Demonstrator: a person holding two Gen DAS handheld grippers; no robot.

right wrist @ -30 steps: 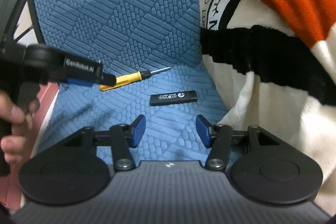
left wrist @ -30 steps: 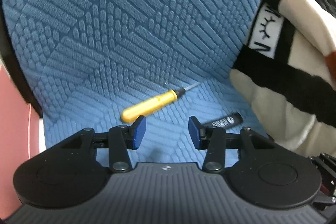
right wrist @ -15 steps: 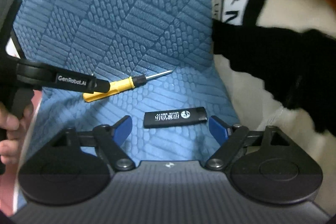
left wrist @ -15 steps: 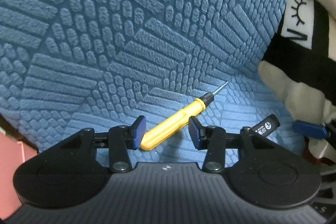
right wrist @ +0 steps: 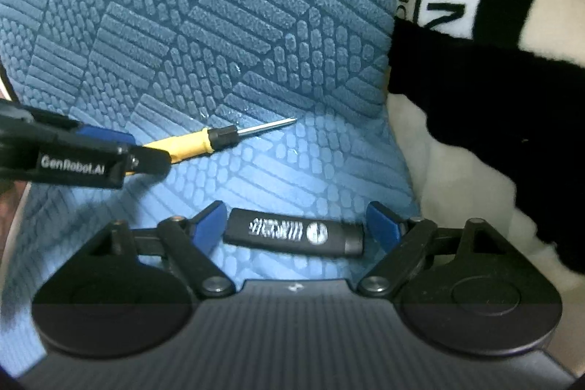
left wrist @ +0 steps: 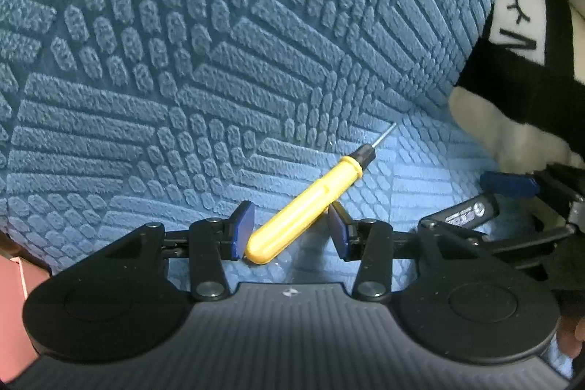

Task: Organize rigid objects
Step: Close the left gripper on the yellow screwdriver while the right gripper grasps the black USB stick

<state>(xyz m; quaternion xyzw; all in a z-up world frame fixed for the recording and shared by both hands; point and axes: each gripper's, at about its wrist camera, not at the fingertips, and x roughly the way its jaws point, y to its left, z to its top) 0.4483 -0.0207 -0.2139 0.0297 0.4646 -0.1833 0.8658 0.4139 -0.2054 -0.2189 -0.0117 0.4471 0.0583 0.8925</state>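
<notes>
A yellow screwdriver [left wrist: 307, 203] with a black collar and thin metal tip lies on the blue textured seat cushion [left wrist: 219, 79]. My left gripper [left wrist: 289, 229] is open, its blue pads on either side of the screwdriver's handle end. A black USB stick [right wrist: 292, 232] with white print lies flat on the cushion. My right gripper [right wrist: 296, 225] is wide open with the stick between its fingers. The screwdriver [right wrist: 197, 143] and left gripper [right wrist: 120, 156] also show in the right wrist view. The stick [left wrist: 468, 212] and right gripper [left wrist: 512, 196] show in the left wrist view.
A cream, black and white fleece blanket [right wrist: 493, 79] is bunched against the cushion's right side, close to the right gripper; it also shows in the left wrist view [left wrist: 530, 61]. A pink surface [left wrist: 11, 317] lies beyond the cushion's left edge.
Both grippers moved forward and down. The left now straddles the screwdriver handle. The right opened wider and now has the USB stick between its fingers.
</notes>
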